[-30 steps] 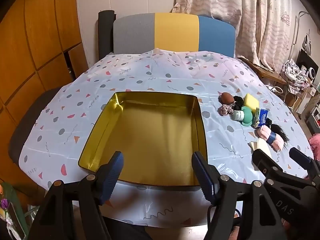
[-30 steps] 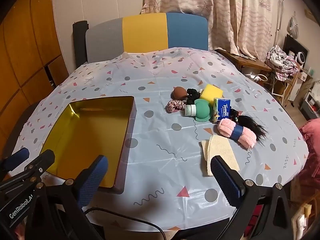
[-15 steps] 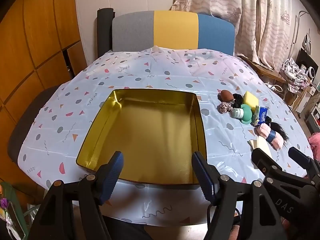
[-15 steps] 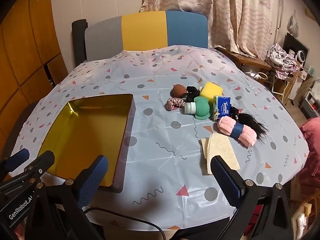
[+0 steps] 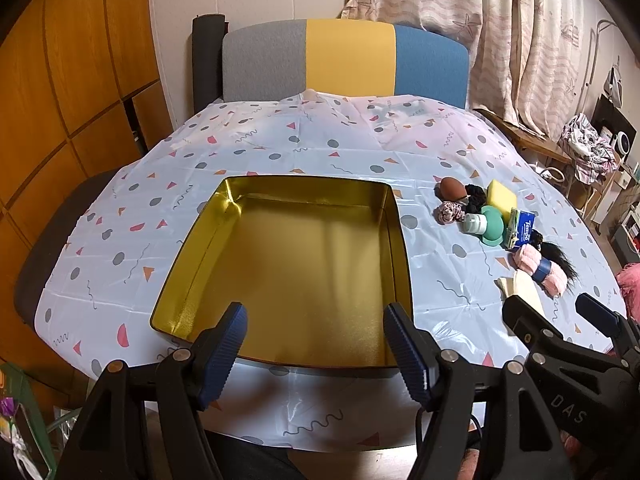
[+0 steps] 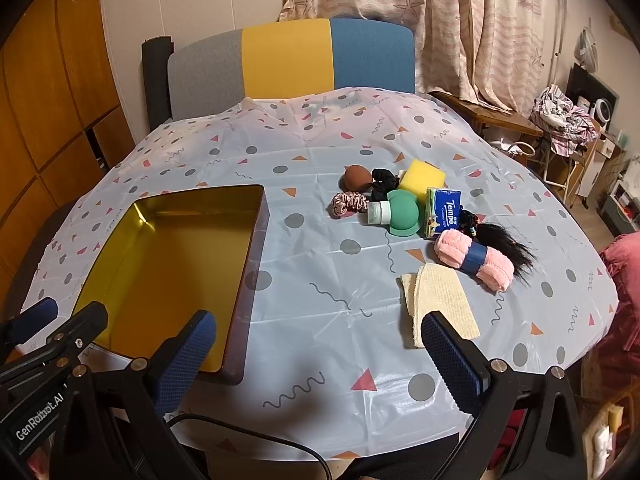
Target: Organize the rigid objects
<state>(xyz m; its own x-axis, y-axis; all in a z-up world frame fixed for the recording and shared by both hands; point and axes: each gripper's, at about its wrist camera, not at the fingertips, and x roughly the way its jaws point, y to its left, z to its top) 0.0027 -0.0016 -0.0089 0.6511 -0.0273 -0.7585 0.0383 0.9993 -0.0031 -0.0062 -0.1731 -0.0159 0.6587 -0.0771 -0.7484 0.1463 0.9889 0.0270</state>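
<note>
Pulling back slightly: gold tin (image 5: 304,264) lower, both hand-held grippers still spread.

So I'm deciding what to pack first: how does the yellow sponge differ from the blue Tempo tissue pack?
The yellow sponge is a plain, unprinted block; the Tempo tissue pack is blue with white lettering. The sponge lies farther back, behind the green dome; the pack sits nearer, to the dome's right. The sponge lies flat, the pack rests tilted. Both are boxy and lie outside the gold tin.
</note>
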